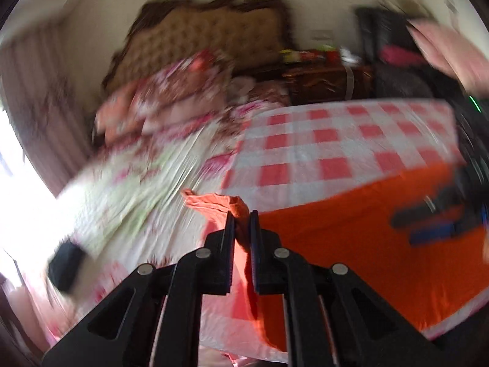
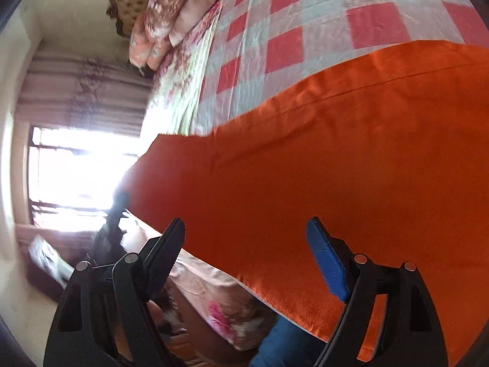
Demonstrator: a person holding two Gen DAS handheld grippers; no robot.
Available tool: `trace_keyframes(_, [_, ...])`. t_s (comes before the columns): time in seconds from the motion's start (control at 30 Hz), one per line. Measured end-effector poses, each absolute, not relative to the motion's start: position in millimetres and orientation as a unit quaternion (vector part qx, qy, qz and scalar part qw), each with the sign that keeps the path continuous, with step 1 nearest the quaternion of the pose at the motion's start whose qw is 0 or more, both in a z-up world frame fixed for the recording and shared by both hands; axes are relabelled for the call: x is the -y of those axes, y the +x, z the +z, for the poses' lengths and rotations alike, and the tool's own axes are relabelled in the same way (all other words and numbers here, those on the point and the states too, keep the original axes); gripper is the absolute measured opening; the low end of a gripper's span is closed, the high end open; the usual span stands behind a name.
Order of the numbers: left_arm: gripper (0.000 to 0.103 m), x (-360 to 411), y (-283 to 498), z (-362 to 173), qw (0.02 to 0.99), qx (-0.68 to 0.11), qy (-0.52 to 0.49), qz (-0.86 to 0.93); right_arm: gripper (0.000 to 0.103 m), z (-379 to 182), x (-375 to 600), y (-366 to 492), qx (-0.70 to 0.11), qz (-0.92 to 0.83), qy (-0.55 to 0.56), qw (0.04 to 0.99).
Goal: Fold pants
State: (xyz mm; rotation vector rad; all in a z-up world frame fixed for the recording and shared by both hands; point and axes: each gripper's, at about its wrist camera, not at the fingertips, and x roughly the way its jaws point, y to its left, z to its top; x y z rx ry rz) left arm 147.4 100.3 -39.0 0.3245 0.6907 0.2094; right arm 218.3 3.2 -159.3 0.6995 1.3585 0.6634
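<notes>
- The left gripper [image 1: 242,214] is pinched on a bunched corner of the orange pants [image 1: 351,238], which otherwise lie spread flat on the checked cloth [image 1: 305,146]; a corner is probably held so that it can be carried over the rest to make a fold.
- The right gripper [image 2: 246,235] stands wide apart with nothing between its pads, poised over the near edge of the pants [image 2: 305,168]; I judge it is free to take a fresh hold or to smooth the cloth.
- In the left wrist view the right gripper [image 1: 428,223] shows as a dark blur over the pants' right-hand part (too smeared to read its jaws there).
- The pants cover the near side of the checked cloth, their near edge hanging slightly past the bed's edge.
- Beyond the pants, the checked cloth gives way to a floral bedspread [image 1: 131,189], with patterned pillows [image 1: 183,85] against a padded headboard [image 1: 207,30].
- To the left of the pants a bright window [image 2: 76,168] and striped curtain [image 2: 85,91] fill the wall; a dark cabinet [image 1: 330,79] stands beyond the bed.
</notes>
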Motion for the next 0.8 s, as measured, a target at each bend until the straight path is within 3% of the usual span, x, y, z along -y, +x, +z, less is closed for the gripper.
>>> trace_keyframes(0.13, [0.009, -0.3, 124.7, -77.2, 0.907, -0.305, 0.291, 0.025, 0.081, -162.4, 23.8, 233.4, -0.609, 0.289, 0.325, 0.663])
trace_keyframes(0.23, [0.009, 25.4, 114.0, -101.3, 0.899, -0.313, 0.307, -0.003, 0.081, -161.7, 28.8, 237.9, -0.613, 0.297, 0.331, 0.654])
trace_keyframes(0.57, [0.009, 13.7, 105.6, -105.5, 0.915, -0.305, 0.263, -0.008, 0.082, -174.4, 31.1, 239.3, -0.627, 0.317, 0.337, 0.627])
trace_keyframes(0.8, [0.009, 20.8, 90.3, -102.7, 0.914, -0.29, 0.282, -0.016, 0.08, -171.2, -18.0, 253.0, -0.646, 0.334, 0.271, 0.63])
